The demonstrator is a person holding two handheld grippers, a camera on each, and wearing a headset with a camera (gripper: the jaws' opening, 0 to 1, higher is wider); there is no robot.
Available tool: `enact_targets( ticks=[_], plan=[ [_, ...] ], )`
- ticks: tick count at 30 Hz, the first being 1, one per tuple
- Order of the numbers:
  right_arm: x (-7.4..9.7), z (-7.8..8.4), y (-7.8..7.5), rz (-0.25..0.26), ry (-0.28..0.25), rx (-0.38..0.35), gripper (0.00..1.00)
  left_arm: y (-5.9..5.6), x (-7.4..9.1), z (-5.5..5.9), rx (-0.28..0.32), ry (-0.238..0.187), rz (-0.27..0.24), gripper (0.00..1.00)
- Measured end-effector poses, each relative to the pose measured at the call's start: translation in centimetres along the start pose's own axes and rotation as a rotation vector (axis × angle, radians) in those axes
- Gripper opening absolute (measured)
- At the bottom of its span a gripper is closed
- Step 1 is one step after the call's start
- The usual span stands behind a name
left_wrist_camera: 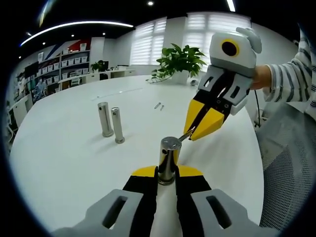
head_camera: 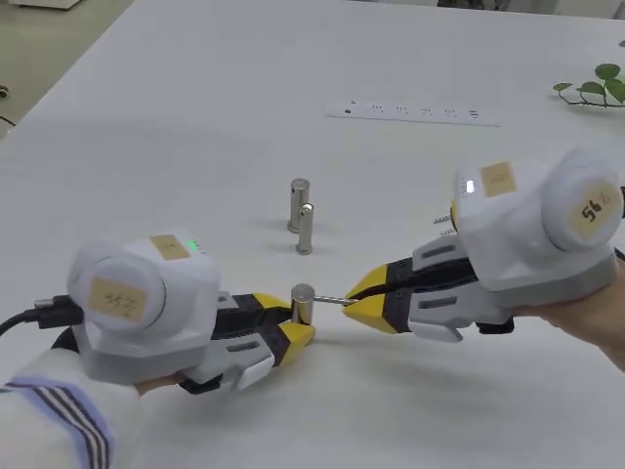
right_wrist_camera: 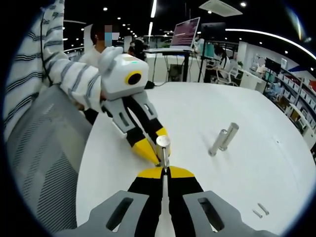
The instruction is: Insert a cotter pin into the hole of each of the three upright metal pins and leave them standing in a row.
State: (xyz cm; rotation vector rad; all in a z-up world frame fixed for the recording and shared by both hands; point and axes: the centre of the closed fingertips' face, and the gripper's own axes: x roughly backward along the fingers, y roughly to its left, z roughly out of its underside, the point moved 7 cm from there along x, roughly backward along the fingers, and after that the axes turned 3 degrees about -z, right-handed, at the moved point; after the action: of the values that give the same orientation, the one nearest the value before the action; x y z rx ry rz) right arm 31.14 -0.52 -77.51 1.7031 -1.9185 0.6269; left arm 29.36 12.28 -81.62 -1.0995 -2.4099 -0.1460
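Note:
A steel pin (head_camera: 303,302) stands upright near the table's front, and my left gripper (head_camera: 299,324) is shut on its lower half; the same pin (left_wrist_camera: 168,159) rises between the yellow jaws in the left gripper view. My right gripper (head_camera: 350,300) is shut on a thin cotter pin (head_camera: 330,299) whose tip touches the steel pin just below its head. The cotter pin (right_wrist_camera: 165,161) points straight at that pin (right_wrist_camera: 162,145) in the right gripper view. Two more upright pins (head_camera: 301,214) stand close together farther back.
Two loose cotter pins (right_wrist_camera: 260,211) lie on the white table (head_camera: 195,127) behind the right gripper. A white power strip (head_camera: 412,112) lies at the far side, and a green plant (head_camera: 598,86) stands at the far right edge.

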Motion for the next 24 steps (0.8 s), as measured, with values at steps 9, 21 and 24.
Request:
enact_targets(
  ticks=[9, 21, 24],
  plan=[
    [-1.4, -1.1, -0.2, -0.01, -0.006, -0.01, 0.04, -0.1, 0.1, 0.0, -0.011, 0.007, -0.004, 0.12],
    [-1.8, -1.6, -0.5, 0.007, -0.023, -0.013, 0.16, -0.1, 0.1, 0.1, -0.003, 0.008, -0.004, 0.12],
    [-1.3, -1.3, -0.4, -0.016, -0.02, -0.033, 0.13, -0.1, 0.1, 0.1, -0.001, 0.008, -0.006, 0.12]
  ],
)
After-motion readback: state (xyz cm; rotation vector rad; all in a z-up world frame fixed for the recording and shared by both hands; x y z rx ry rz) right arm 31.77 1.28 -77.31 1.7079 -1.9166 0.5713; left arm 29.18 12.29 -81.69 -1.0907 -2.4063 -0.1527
